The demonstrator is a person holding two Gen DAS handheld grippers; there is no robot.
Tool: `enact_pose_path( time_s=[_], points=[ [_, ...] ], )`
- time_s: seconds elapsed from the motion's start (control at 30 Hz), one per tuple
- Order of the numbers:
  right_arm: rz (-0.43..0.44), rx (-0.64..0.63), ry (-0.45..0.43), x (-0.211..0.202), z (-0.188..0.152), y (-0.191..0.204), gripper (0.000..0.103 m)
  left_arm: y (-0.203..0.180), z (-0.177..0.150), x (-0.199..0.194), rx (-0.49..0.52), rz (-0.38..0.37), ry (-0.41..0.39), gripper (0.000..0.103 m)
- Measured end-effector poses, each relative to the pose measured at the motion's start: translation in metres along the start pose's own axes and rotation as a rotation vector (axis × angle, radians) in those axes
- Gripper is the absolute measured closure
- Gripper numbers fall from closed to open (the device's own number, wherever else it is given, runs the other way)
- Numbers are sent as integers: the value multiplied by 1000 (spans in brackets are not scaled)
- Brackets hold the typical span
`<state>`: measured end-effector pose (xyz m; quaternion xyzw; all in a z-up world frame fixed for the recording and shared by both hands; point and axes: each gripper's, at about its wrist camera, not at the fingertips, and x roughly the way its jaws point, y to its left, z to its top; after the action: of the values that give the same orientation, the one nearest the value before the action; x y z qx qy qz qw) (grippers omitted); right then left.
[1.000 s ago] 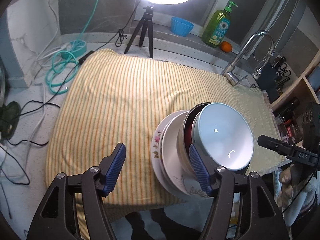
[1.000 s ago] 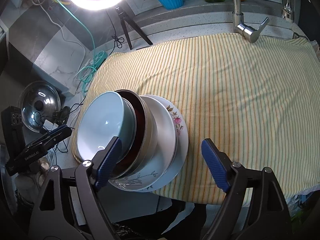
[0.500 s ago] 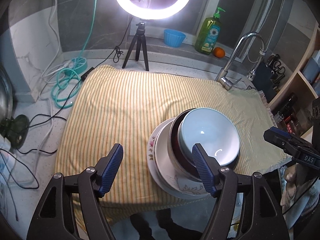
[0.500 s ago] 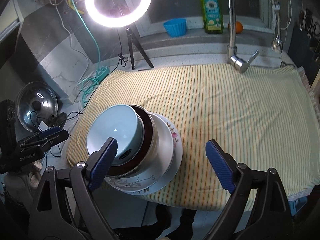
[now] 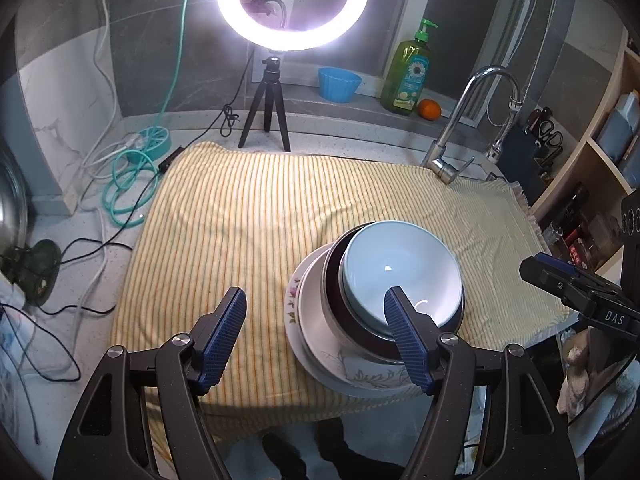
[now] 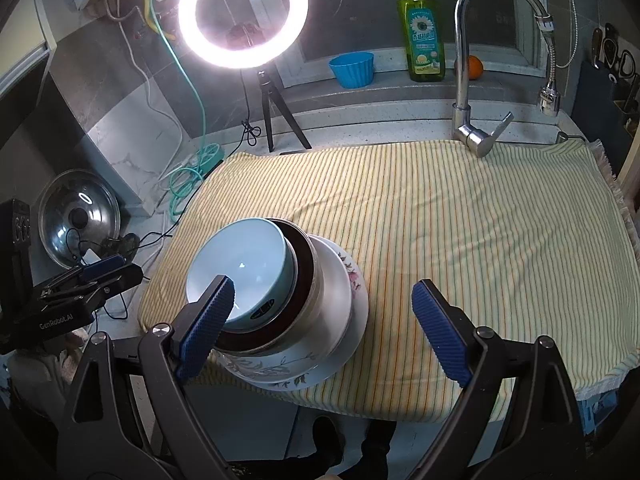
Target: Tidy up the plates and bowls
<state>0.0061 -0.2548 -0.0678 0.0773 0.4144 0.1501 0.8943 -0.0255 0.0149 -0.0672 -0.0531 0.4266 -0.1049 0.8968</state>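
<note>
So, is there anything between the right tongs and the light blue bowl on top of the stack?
Nothing visible does. The right tongs are open and empty, and the light blue bowl sits uncovered on top of the stack, just beyond the left finger.

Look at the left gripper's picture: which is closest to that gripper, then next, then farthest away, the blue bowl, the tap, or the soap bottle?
1. Blue bowl, just ahead of the left gripper, on top of the stack.
2. Tap, behind the cloth, to the right.
3. Soap bottle, on the back ledge.
</note>
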Motion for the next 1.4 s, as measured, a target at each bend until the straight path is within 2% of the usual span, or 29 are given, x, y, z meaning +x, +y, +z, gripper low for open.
enact_pose_path(
  time_s=[0.6,1.4],
  points=[
    [-3,-3,-6,-2,1,0,10,-2,0,-4,2,25,-9,32],
    [-5,7,22,10,3,-7,10,-5,6,1,8,12,-18,32]
  ],
)
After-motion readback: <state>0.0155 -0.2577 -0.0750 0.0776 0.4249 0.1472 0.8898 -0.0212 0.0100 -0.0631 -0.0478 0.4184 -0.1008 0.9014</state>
